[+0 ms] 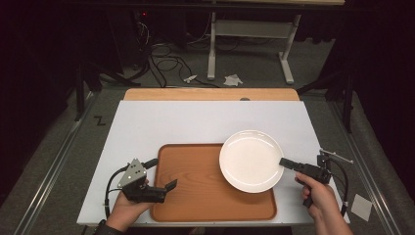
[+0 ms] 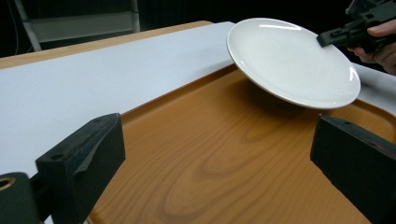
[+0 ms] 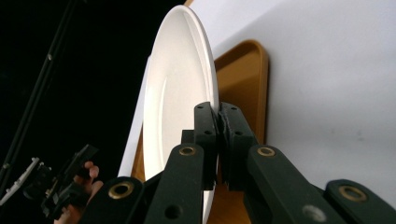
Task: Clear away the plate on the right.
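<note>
Right gripper view shows my right gripper with its jaws pinched on the near rim of the white plate. From the high view, the plate sits over the far right corner of the wooden tray, and in the left gripper view it is tilted, lifted off the tray. My left gripper hovers at the tray's near left edge, jaws spread wide. The tray lies on a white table.

Behind the tabletop, a white metal frame stands on the grey floor. Black cables coil beside two crumpled white scraps. A white square lies at right.
</note>
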`<state>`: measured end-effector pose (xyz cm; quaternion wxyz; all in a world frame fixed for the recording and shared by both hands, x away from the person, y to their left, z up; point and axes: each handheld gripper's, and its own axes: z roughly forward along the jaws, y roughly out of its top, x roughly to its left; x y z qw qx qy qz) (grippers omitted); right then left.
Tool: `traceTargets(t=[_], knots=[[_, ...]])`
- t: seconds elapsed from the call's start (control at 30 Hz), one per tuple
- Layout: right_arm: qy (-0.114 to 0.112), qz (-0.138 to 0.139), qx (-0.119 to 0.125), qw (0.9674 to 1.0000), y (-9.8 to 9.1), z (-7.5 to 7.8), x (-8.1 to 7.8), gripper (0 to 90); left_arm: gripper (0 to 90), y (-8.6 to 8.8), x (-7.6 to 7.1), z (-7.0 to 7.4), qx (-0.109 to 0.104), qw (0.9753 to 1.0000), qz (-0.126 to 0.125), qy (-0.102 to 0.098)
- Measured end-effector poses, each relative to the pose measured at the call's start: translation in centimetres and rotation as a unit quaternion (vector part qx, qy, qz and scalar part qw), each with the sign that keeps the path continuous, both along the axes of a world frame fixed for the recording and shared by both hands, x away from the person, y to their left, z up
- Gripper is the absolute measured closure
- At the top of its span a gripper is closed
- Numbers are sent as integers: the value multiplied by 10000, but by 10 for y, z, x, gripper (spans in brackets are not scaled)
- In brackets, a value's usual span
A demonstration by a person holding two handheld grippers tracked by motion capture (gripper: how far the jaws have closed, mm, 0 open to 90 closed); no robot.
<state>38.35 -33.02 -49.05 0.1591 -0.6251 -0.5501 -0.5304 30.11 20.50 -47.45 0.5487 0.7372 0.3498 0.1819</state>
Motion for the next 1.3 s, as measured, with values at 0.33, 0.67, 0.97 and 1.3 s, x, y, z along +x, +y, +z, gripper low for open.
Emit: traceTargets(t=[0.33,0.67,0.97,1.3], knots=[[59,239,-55,9997,13,-4,0,890,37,1,0,1,-13,10000,-8,-11],[88,417,-119,9990,22,-5,0,891,37,1,-1,1,-6,10000,-9,-15],[109,591,-237,9979,31,-6,1,890,37,2,-1,1,-15,10000,6,-43],[125,641,-315,9974,35,-8,1,890,37,2,-1,2,-16,10000,3,-51]])
